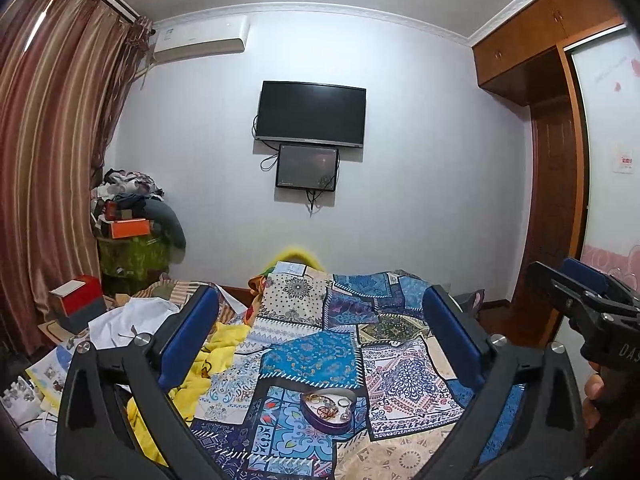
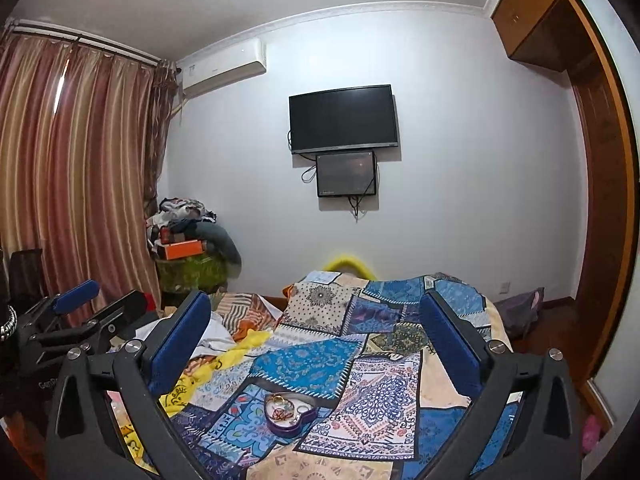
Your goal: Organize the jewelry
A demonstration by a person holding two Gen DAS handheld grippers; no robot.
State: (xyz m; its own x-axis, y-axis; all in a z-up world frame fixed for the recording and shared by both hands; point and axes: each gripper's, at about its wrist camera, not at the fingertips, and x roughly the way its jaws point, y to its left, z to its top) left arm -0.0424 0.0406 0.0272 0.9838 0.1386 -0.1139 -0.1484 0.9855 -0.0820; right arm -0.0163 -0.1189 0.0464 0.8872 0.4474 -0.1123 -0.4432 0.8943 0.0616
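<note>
A heart-shaped purple box (image 1: 329, 410) lies open on the patchwork bedspread (image 1: 312, 360), low between the left gripper's (image 1: 320, 340) spread blue fingers and below their tips. Its pale inside holds a loose tangle of jewelry (image 1: 330, 407): gold and reddish rings and bands. From the right gripper (image 2: 316, 344) it sits below, slightly left of centre.
</note>
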